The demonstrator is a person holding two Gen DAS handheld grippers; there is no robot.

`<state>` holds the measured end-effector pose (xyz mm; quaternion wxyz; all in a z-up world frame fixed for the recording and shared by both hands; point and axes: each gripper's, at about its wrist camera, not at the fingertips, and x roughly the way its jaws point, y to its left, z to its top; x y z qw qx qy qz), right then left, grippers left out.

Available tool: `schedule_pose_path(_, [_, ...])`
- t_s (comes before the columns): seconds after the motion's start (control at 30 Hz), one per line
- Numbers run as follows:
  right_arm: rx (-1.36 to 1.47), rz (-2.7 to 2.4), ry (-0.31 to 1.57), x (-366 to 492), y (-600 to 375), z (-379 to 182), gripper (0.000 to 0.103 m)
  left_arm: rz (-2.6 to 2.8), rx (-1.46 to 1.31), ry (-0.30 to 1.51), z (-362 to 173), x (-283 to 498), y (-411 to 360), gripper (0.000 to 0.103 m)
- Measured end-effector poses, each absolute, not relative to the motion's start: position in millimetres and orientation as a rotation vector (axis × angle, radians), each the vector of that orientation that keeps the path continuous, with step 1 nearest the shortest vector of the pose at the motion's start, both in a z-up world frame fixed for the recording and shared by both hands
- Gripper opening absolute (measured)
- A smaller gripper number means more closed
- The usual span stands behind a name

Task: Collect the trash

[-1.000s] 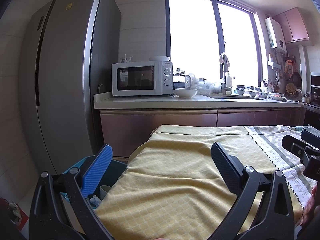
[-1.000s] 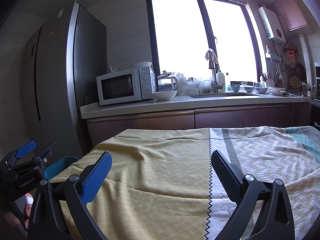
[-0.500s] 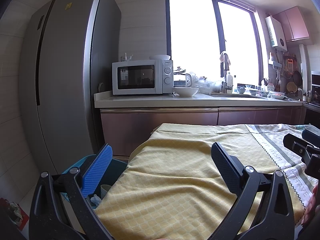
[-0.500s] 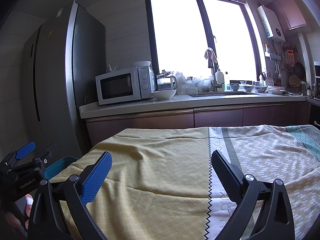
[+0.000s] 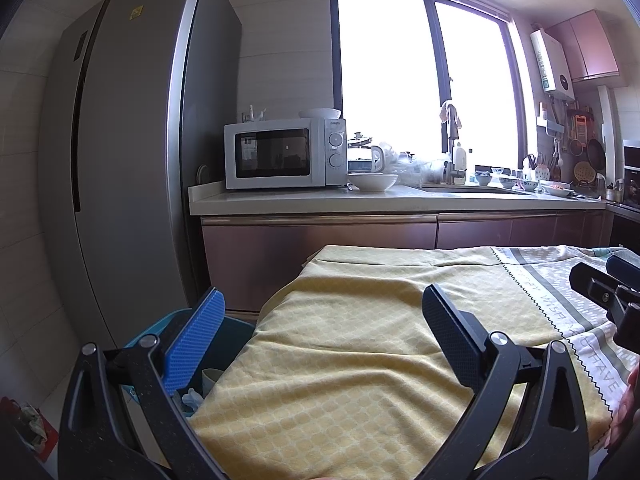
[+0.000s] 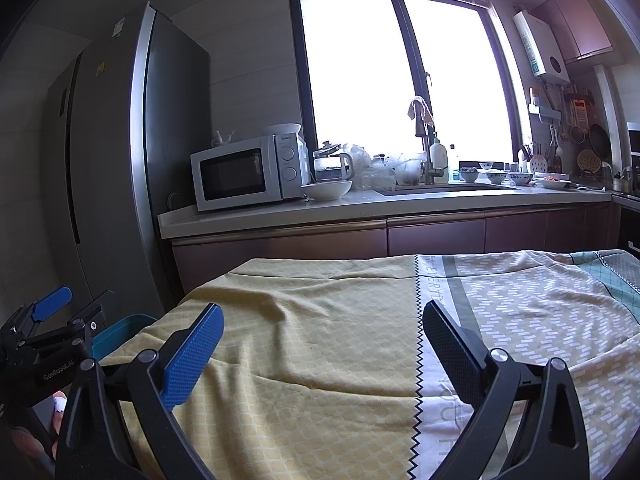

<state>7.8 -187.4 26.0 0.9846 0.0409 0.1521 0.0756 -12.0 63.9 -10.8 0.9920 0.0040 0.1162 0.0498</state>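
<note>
Little moved, blue bin (image 5: 160, 334) (trash inside) beside spread left gripper (image 5: 324, 332)

1. The trash bin (image 5: 224, 330) is blue. It stands on the floor at the near left corner of the table, just beside it.
2. Its top is open. The yellow tablecloth (image 5: 340, 360) hangs over the table edge and hides the right part of the bin.
3. Inside the bin lies a pale cup (image 5: 211, 378). Its open mouth tilts up.
4. Next to the cup, nearer, lies some crumpled light blue trash (image 5: 192, 398). What it is cannot be told.
5. From the right side, only a small bit of the blue rim (image 6: 120, 330) shows, left of the cloth.
</note>
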Motion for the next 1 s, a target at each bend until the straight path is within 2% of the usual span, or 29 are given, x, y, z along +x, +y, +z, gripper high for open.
schedule_pose_path(1.0, [0.084, 0.155, 0.303, 9.2, -185.9, 26.6, 0.096, 0.098, 0.010, 0.232, -11.2, -11.4, 64.3, 0.097])
